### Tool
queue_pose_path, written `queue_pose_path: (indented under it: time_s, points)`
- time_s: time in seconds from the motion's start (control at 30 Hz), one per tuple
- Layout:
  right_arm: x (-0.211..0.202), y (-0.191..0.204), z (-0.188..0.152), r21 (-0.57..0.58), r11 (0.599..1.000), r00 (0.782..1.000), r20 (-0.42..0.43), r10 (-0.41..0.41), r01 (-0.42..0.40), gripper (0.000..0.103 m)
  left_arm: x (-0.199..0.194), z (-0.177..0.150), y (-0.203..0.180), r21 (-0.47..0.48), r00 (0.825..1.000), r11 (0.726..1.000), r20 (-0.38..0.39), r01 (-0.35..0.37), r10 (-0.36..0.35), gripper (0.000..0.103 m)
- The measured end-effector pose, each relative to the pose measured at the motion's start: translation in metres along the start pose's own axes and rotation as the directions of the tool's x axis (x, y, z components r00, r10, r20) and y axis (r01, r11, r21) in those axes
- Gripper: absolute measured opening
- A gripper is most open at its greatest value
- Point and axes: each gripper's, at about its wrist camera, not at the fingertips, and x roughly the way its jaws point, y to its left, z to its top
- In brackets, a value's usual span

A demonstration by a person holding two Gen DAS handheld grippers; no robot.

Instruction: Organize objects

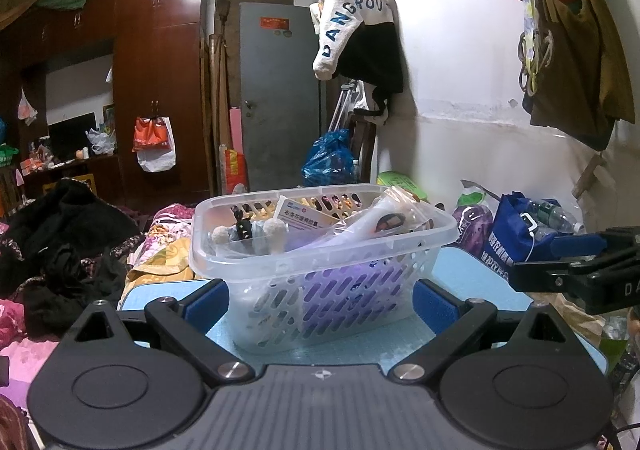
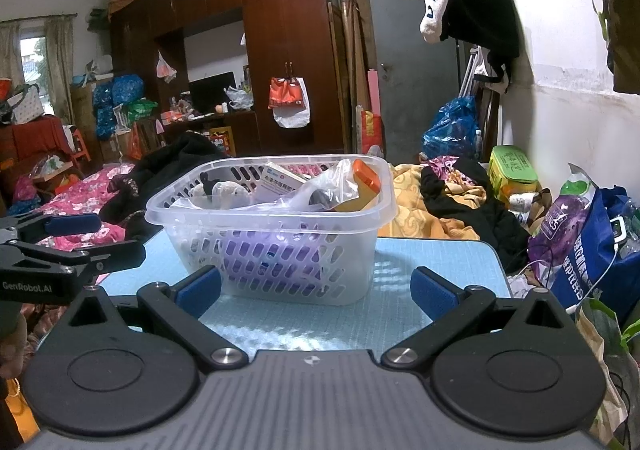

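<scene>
A clear plastic basket (image 1: 320, 282) stands on a light blue table (image 1: 360, 346). It holds a white medicine box (image 1: 302, 216), a plush toy (image 1: 248, 236), a plastic bag with items (image 1: 384, 218) and something purple low inside. My left gripper (image 1: 320, 304) is open and empty, its blue pads on either side of the basket's near end. In the right wrist view the basket (image 2: 272, 238) sits ahead on the table (image 2: 432, 262), with an orange-capped item (image 2: 366, 178) inside. My right gripper (image 2: 316, 290) is open and empty, just short of the basket.
Clothes and bedding lie on the bed behind the table (image 2: 452, 194). A blue bag (image 2: 600, 254), a purple packet (image 2: 564, 218) and a green box (image 2: 512, 170) stand to the right. A wardrobe (image 1: 156, 82) and a grey door (image 1: 280, 90) are at the back.
</scene>
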Motion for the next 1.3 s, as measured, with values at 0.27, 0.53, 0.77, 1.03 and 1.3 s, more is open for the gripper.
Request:
queue_pose_path:
  time_s: [0.27,0.53,0.77,1.03,1.3]
  points:
    - [0.0001,0.0003,-0.0004,0.000,1.000,1.000,0.000,-0.001,0.001,0.103,0.0019,0.0000,-0.0010,-0.002,1.000,1.000,-0.001,0.002,-0.002,0.100]
    - [0.0012,-0.0015,0.0006,0.000,1.000,1.000,-0.002,0.001,-0.001,0.103,0.0034,-0.0002,-0.0013,-0.006,1.000,1.000,-0.005,0.003,-0.003,0.100]
    - [0.0015,-0.0027,-0.0001,-0.001,1.000,1.000,-0.001,0.001,-0.001,0.103,0.0046,-0.0001,-0.0024,-0.006,1.000,1.000,-0.005,0.007,-0.007,0.100]
    - [0.0027,-0.0043,-0.0006,-0.001,1.000,1.000,-0.002,0.001,-0.001,0.103,0.0051,-0.0008,-0.0037,-0.006,1.000,1.000,-0.004,0.009,-0.009,0.100]
    - [0.0032,-0.0049,-0.0010,-0.001,1.000,1.000,-0.003,0.002,-0.002,0.103,0.0045,-0.0013,-0.0047,-0.006,1.000,1.000,0.003,0.010,-0.010,0.100]
